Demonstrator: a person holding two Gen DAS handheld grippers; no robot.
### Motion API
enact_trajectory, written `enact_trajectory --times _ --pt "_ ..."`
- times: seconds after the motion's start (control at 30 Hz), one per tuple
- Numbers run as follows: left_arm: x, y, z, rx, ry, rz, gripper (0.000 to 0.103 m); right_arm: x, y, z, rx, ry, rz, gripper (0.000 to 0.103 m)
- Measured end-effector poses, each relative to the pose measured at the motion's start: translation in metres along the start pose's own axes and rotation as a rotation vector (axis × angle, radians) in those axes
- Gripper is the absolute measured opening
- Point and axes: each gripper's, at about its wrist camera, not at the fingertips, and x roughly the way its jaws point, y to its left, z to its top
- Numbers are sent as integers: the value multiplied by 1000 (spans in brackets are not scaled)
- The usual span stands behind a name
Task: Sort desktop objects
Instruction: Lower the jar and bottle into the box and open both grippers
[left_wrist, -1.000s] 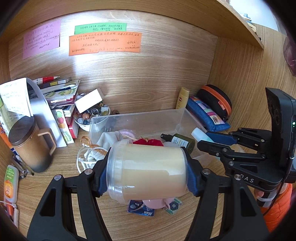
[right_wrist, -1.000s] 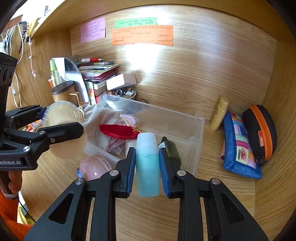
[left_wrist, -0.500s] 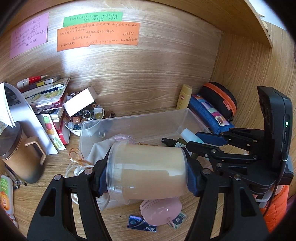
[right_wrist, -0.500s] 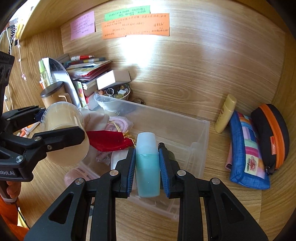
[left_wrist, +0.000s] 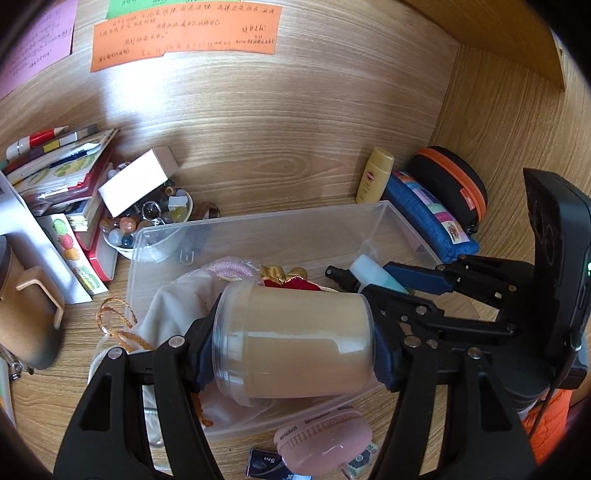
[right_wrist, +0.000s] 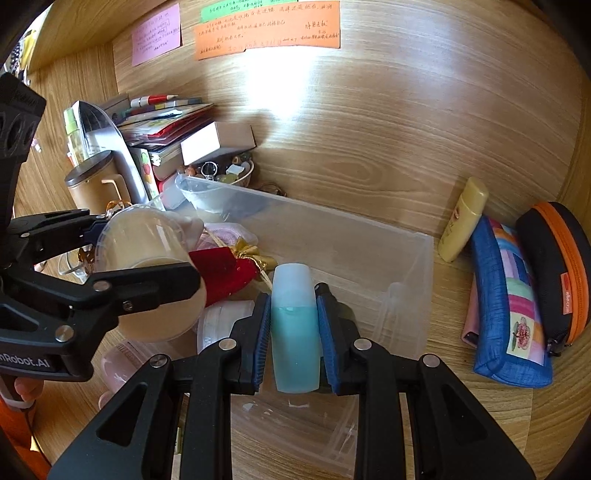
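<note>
Left wrist view: the left gripper (left_wrist: 295, 343) clamps a beige jar (left_wrist: 295, 339) lying crosswise, over the near end of the clear bin (left_wrist: 266, 225) directly below. Right wrist view: the right gripper (right_wrist: 293, 328) pinches a blue bottle (right_wrist: 294, 325), long axis pointing forward, above the bin's open middle

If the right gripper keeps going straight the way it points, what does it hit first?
Probably the clear plastic bin: the right gripper, shut on the teal bottle, points down into its bare right half. Depth is uncertain.
</note>
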Motion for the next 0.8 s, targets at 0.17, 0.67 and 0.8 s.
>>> enact_trajectory --times 0.17,0.67,0.8 --pt "6 4 2 -16 11 -5 66 4 -3 -2 14 3 6 23" --pt "12 -1 0 38 18 -10 70 6 -4 -7 11 -26 -35 25" --pt "11 -1 -1 47 16 -1 71 5 -4 -8 11 -30 -67 36"
